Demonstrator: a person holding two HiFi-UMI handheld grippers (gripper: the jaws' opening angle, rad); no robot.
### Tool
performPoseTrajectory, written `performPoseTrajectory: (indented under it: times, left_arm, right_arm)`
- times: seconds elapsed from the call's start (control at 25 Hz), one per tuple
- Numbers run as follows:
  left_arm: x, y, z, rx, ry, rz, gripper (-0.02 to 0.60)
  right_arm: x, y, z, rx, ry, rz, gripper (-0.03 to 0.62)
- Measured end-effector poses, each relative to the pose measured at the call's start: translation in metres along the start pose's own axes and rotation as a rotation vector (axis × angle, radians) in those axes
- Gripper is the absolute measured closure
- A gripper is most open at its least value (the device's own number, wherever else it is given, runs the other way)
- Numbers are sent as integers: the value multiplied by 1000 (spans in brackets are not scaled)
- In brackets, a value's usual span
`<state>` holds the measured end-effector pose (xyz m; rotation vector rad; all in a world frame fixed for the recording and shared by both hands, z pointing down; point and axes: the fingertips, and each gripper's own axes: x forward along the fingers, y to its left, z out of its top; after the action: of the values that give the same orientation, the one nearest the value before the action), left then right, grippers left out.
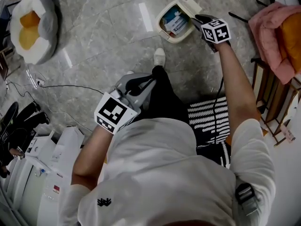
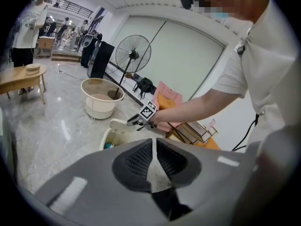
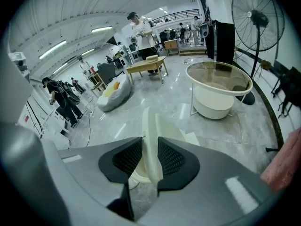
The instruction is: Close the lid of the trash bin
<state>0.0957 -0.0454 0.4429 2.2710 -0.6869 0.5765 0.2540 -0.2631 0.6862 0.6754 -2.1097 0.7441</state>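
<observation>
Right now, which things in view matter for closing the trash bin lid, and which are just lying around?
For the job:
trash bin, open
lid, clamped in the right gripper

Just lying about:
white tub
fan
pink cloth
striped mat
The left gripper is shut on nothing, idle.

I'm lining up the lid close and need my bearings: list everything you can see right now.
trash bin: one, cream, on the floor ahead, open, rubbish inside
lid: one, cream, raised, between the right jaws
beanbag: one, white-grey with orange cushion, floor far left
pink cloth: one, pink, far right
striped mat: one, black-and-white, beside the person
floor fan: one, black, behind the tub
tub: one, cream, on the floor
left gripper: grey, shut, empty
right gripper: grey, shut on lid
</observation>
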Motion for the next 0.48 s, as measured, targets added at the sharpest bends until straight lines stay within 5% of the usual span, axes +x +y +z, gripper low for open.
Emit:
performPoseTrajectory:
  times: [0.48]
  left_arm:
    - [-19, 10, -15, -21, -21, 5, 499]
  right_arm:
    - [23, 31, -21, -5, 64, 15, 497]
